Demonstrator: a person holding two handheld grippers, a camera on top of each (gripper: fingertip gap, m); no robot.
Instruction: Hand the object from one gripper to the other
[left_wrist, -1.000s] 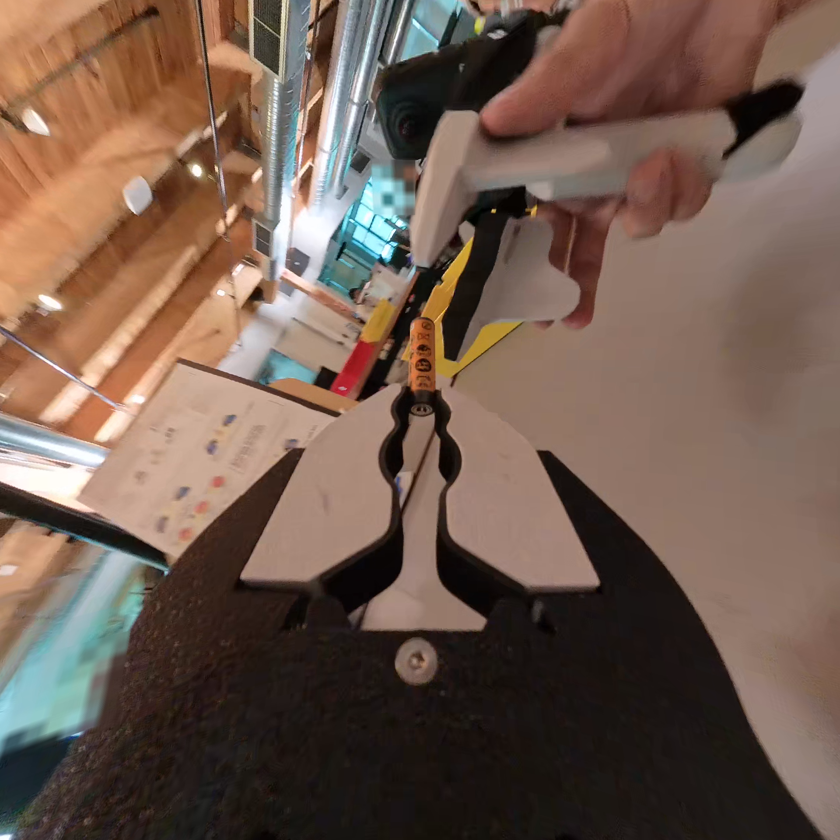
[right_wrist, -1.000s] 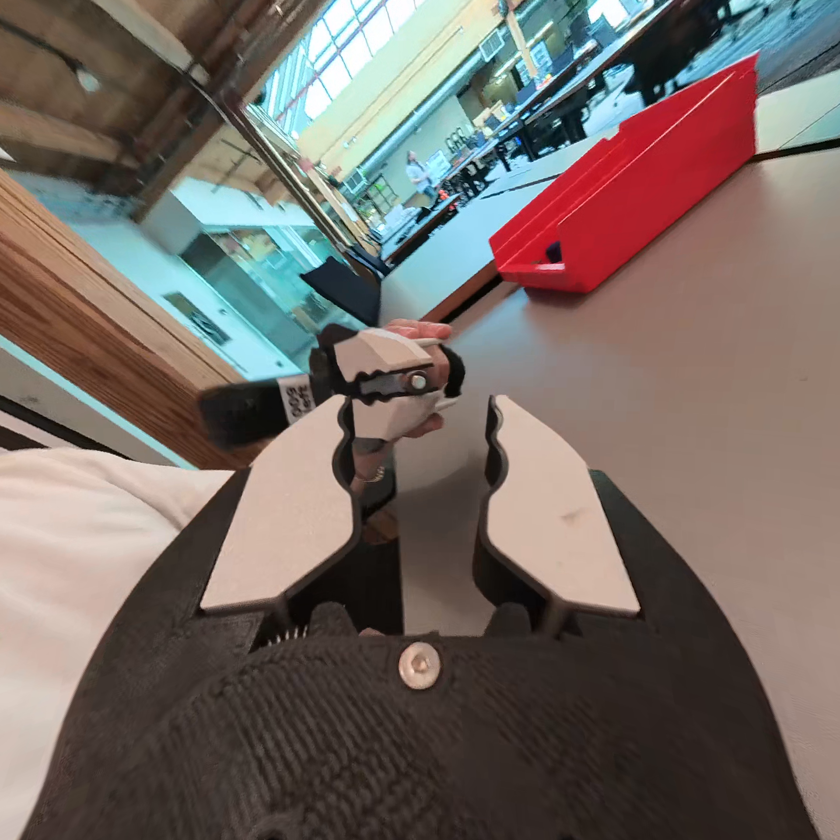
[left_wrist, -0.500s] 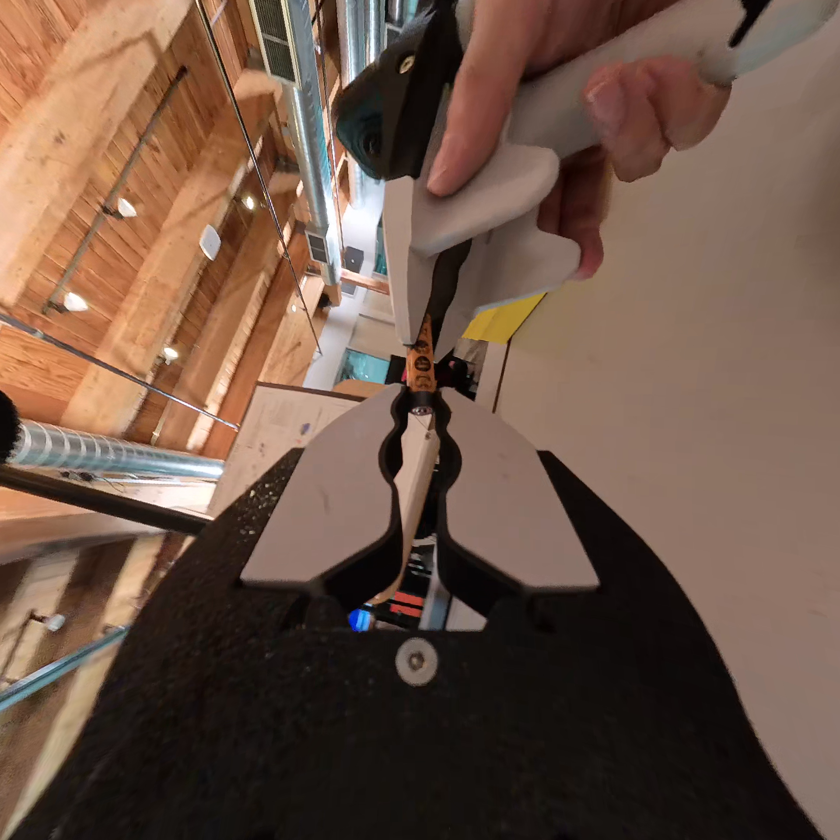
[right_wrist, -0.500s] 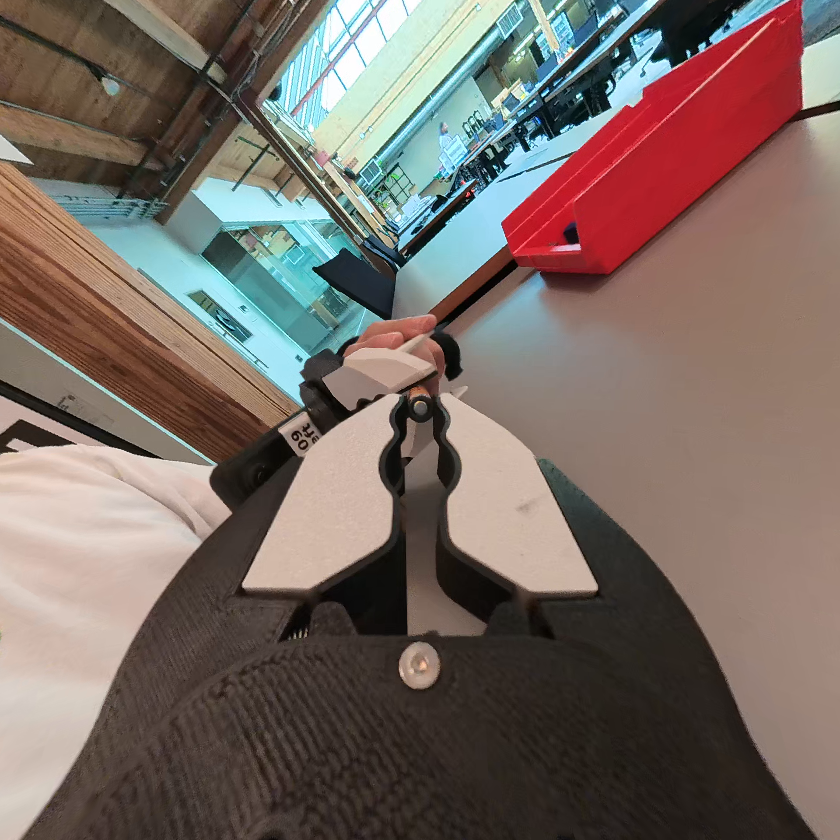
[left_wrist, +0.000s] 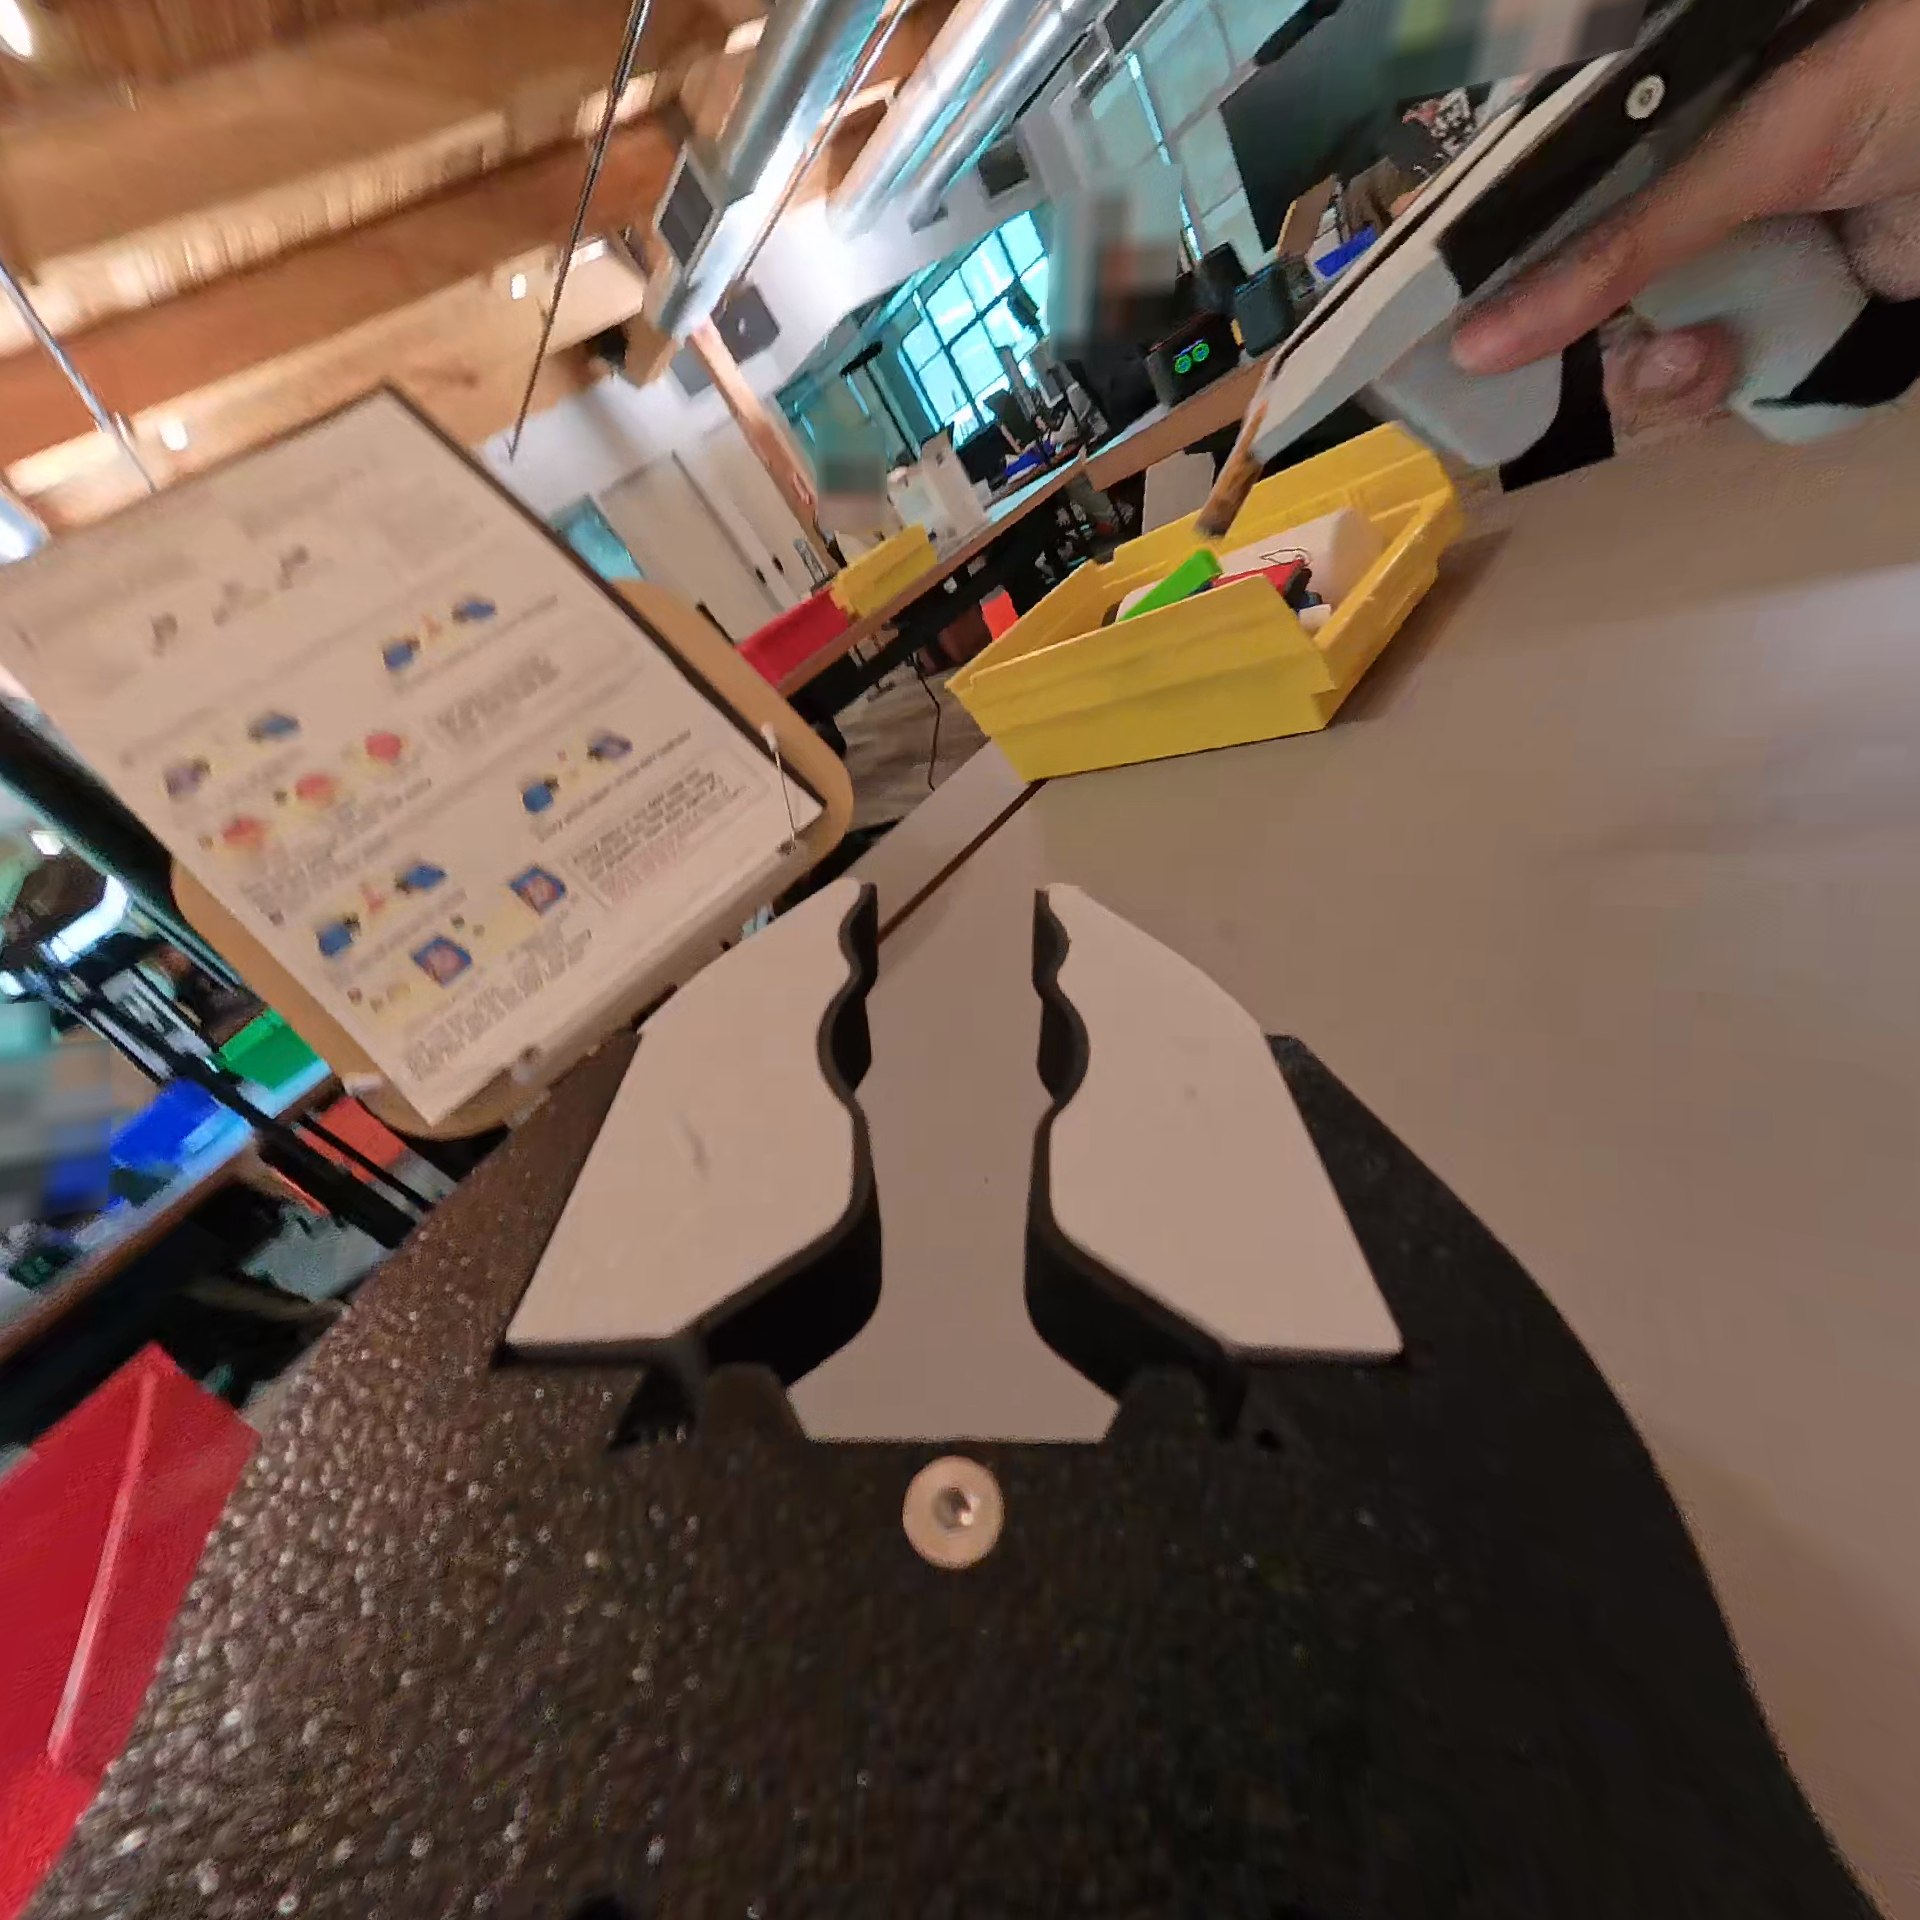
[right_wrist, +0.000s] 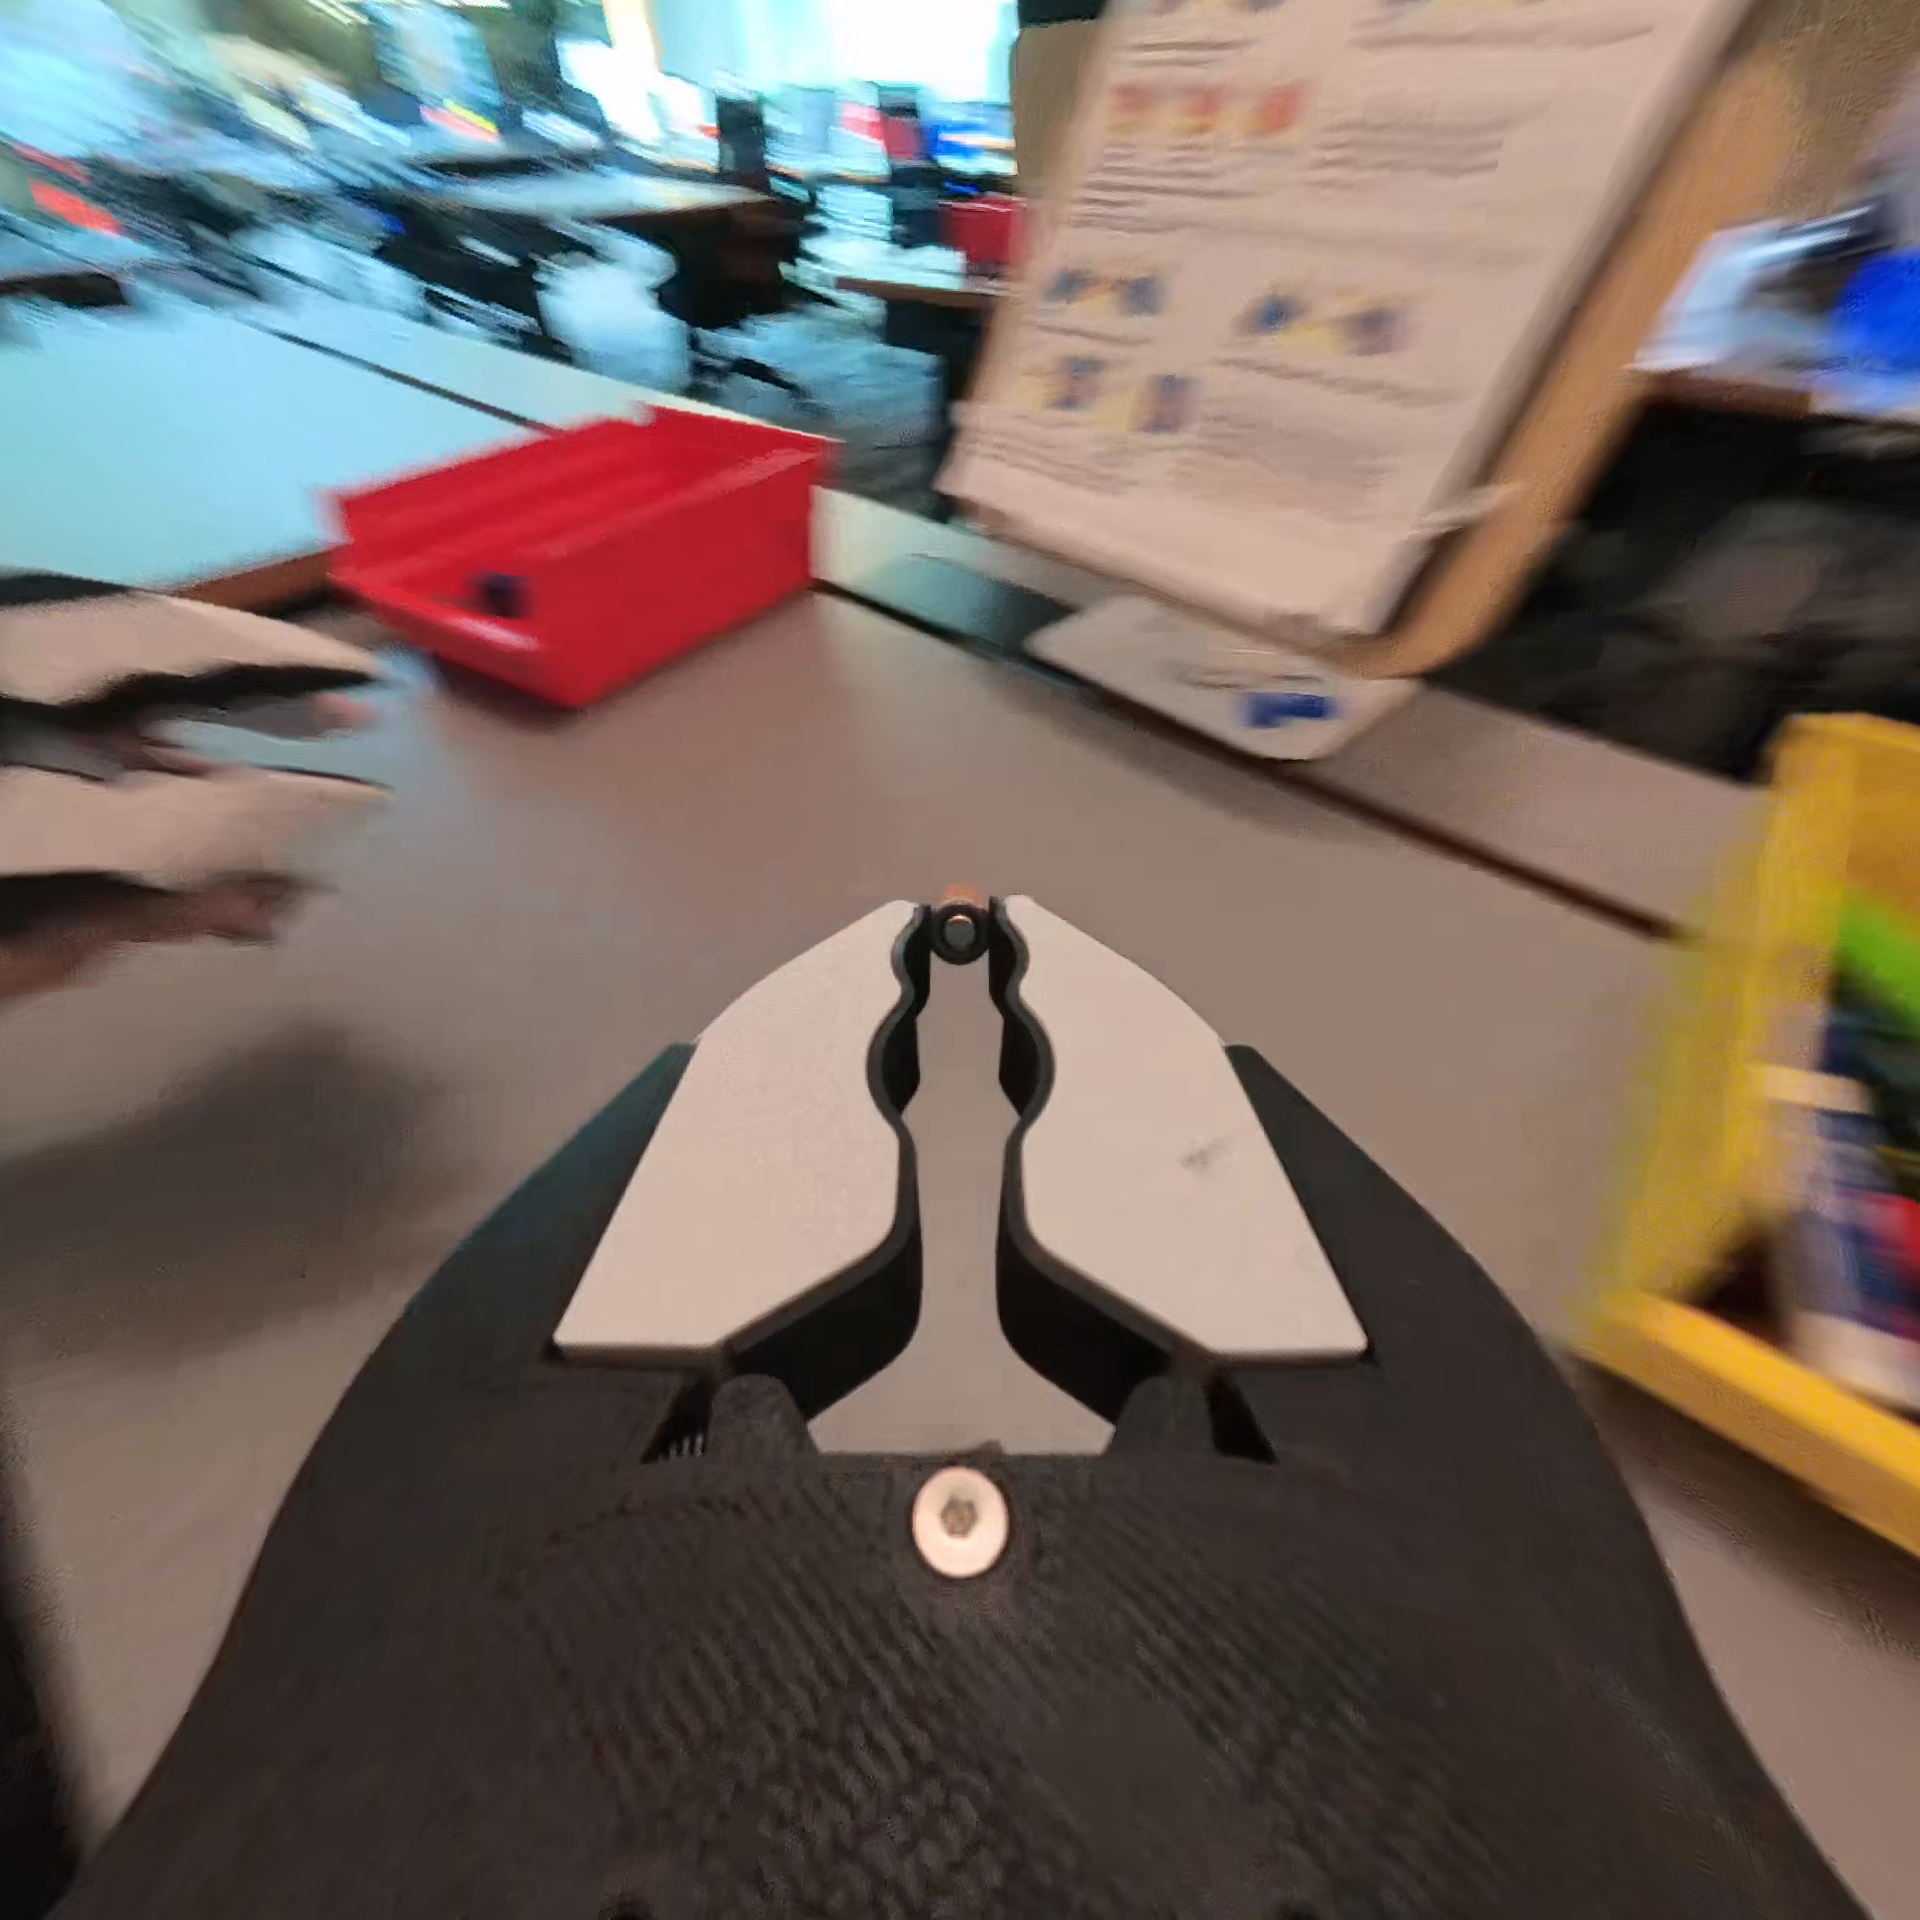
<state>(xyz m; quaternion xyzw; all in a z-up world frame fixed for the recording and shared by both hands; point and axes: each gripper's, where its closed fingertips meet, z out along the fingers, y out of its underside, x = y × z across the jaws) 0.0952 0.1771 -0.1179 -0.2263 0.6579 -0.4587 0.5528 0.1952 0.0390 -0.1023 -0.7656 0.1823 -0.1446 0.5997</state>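
The object is a small orange battery. In the right wrist view my right gripper (right_wrist: 958, 928) is shut on the battery (right_wrist: 958, 930), seen end-on between the fingertips above the grey table. In the left wrist view my left gripper (left_wrist: 951, 914) is open and empty, low over the table. The same view shows the right gripper (left_wrist: 1262, 442) at the upper right in a person's hand, with the battery (left_wrist: 1233, 486) sticking out of its tip above the yellow bin (left_wrist: 1216, 665). The left gripper (right_wrist: 156, 748) shows blurred at the left edge of the right wrist view.
A red bin (right_wrist: 592, 551) stands at the table's far edge, and another red thing (left_wrist: 94, 1558) lies at my lower left. A clipboard with an instruction sheet (left_wrist: 416, 748) leans upright beyond the table edge. The yellow bin (right_wrist: 1766, 1195) holds several coloured items. My right fingertips sit around 20 cm from my left ones.
My right gripper shut on the battery while the left still held it. My left gripper then opened and let go. Both grippers have swung apart, the right one carrying the battery.
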